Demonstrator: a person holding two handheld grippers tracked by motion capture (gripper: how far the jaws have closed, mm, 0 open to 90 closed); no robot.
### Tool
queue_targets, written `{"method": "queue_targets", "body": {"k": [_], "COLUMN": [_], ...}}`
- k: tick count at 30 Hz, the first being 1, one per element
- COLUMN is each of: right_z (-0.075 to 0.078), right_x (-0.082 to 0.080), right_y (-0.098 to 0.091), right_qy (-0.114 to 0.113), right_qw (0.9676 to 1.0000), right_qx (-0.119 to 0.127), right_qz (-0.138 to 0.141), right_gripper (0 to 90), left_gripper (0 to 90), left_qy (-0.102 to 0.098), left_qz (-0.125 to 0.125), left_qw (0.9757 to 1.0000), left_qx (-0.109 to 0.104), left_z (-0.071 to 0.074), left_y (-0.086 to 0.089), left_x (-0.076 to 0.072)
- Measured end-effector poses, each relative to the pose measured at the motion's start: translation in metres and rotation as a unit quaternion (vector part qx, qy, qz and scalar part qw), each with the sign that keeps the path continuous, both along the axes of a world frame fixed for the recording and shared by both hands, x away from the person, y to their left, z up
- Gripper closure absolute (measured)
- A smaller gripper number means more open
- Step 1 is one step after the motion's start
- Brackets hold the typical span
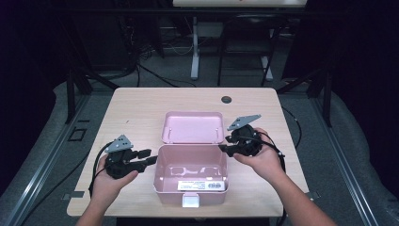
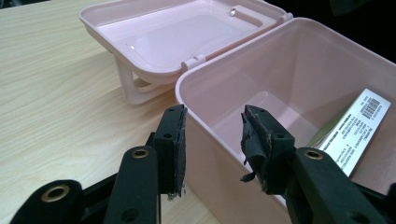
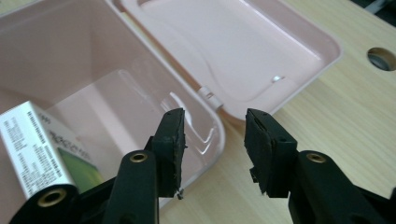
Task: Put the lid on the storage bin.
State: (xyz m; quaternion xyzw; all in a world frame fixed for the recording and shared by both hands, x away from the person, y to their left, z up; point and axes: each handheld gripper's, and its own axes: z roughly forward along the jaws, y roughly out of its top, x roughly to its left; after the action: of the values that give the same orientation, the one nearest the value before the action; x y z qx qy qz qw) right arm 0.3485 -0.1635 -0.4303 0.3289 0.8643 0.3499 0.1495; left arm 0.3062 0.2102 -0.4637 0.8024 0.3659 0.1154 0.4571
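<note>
Pink box [image 1: 190, 181] sits mid-worktop [image 1: 131, 101], near the front edge, lid [image 1: 193, 127] thrown back flat behind it toward the far edge. Inside, a white labelled packet [image 2: 357, 128] leans vs. one wall.

Left hand-held gripper [image 1: 149, 157] is open, jaws straddling the box's left wall w/o pinching it. Right hand-held gripper [image 1: 225, 145] is also open, nothing between the jaws, poised over the box's back right corner by the hinge.

Judging by the pose, closing the lid looks like the step. Tips: steady the base w/ the left, hook the lid's far rim from the right, swing it over slowly, keep jaws clear of the hinge, check packet isn't sticking up.
</note>
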Motion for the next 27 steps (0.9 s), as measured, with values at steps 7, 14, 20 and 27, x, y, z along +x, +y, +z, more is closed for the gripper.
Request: {"method": "queue_targets", "body": {"k": [7, 14, 20, 27], "right_z": [0.002, 0.001, -0.001, -0.003], "right_x": [0.008, 0.016, 0.022, 0.027], "right_y": [-0.004, -0.006, -0.005, -0.001], "right_qy": [-0.008, -0.013, -0.013, -0.012], "right_qw": [0.9994, 0.9984, 0.9982, 0.9971], "right_qx": [0.019, 0.025, 0.032, 0.043], "right_qz": [-0.027, -0.049, -0.048, -0.061], "right_gripper": [59.5, 62.8, 69.0, 68.4], "left_gripper": [64.2, 67.9, 74.2, 78.3], "left_qy": [0.005, 0.002, 0.001, 0.000], "left_qz": [-0.004, -0.001, 0.001, 0.002], "left_qw": [1.0000, 0.9999, 0.9998, 0.9998], "left_qx": [0.003, 0.010, 0.019, 0.018], "left_z": [-0.002, -0.004, -0.006, -0.006], "left_y": [-0.002, -0.006, -0.008, -0.011], "left_x": [0.001, 0.000, -0.001, -0.001]}}
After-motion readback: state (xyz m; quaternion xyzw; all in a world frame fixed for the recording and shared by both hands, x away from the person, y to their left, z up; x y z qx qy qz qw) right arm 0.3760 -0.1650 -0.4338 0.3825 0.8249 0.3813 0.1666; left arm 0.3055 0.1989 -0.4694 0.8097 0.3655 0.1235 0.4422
